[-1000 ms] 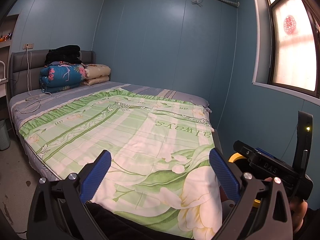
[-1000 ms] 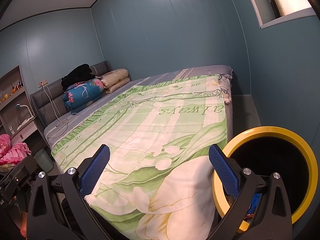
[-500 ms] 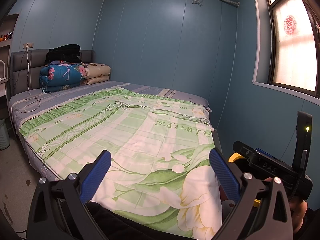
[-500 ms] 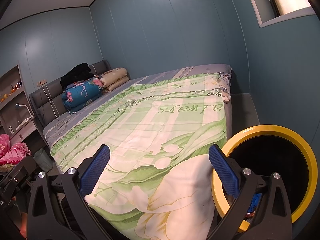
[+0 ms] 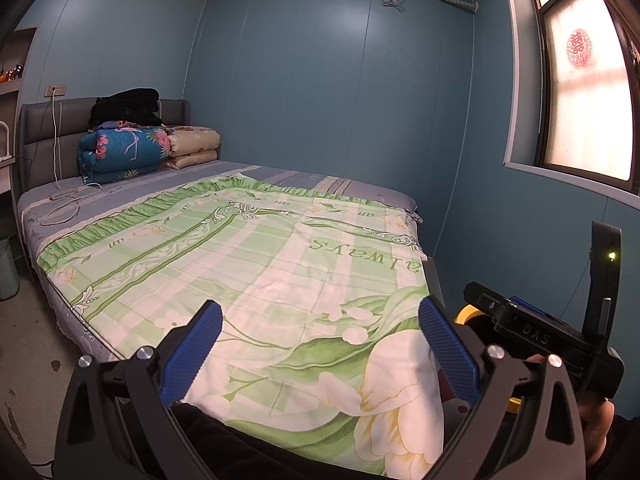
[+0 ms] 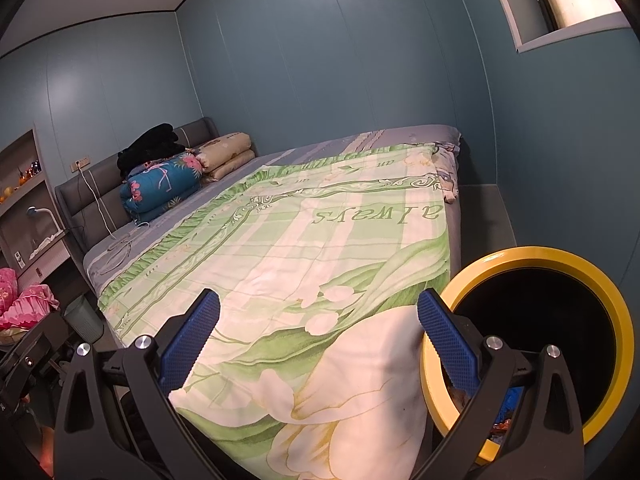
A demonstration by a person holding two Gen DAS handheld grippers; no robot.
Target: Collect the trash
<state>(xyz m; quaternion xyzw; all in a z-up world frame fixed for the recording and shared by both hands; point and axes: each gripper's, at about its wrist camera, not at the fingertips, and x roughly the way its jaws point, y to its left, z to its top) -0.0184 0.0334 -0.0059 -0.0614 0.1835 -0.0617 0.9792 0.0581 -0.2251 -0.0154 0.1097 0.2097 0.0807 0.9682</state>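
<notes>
A round bin with a yellow rim (image 6: 600, 280) and a black inside stands at the foot of the bed on the right, with some coloured scraps at its bottom (image 6: 506, 408). A sliver of its rim (image 5: 466, 314) shows in the left wrist view. My left gripper (image 5: 320, 352) is open and empty above the near end of the bed. My right gripper (image 6: 320, 348) is open and empty, its right finger just in front of the bin's rim. The right gripper's body (image 5: 560, 340) shows at the right of the left wrist view. No loose trash shows on the bed.
A bed with a green floral cover (image 5: 260, 264) fills the room's middle. Folded quilts (image 5: 124, 152) and a charging cable (image 5: 64, 204) lie by the headboard. A small grey bin (image 6: 82, 318) stands left of the bed. Blue walls and a window (image 5: 588, 92) close in on the right.
Both views have shifted very slightly. Both grippers stay open and empty.
</notes>
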